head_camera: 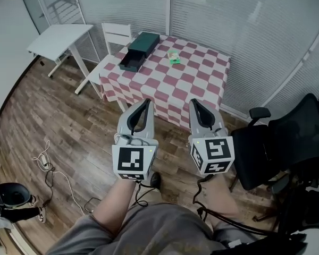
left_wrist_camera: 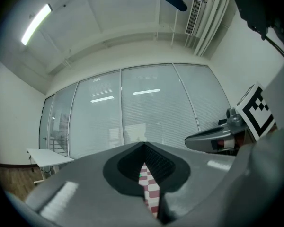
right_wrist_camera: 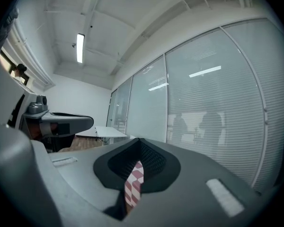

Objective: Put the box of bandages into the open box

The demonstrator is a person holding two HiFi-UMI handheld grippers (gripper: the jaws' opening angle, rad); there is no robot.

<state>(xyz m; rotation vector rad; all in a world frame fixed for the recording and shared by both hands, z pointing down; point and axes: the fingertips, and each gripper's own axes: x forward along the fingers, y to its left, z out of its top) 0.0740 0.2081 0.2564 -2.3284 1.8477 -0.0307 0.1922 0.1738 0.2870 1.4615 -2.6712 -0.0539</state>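
A small green box of bandages [head_camera: 174,57] lies on the far part of a table with a red-and-white checked cloth [head_camera: 191,86]. A dark green open box [head_camera: 138,51] sits at the table's far left corner, its open tray toward me. My left gripper [head_camera: 147,102] and right gripper [head_camera: 194,102] are side by side just short of the table's near edge, pointing level at it. Both are shut with nothing between the jaws. In the left gripper view the left gripper [left_wrist_camera: 144,146] shows only a sliver of cloth through its slit, and the right gripper [right_wrist_camera: 139,142] shows the same in its view.
A white side table [head_camera: 58,39] and a white chair [head_camera: 115,35] stand left of the checked table. A black office chair [head_camera: 287,142] is close on my right. Cables [head_camera: 49,166] trail on the wooden floor at left. Glass walls with blinds run behind the table.
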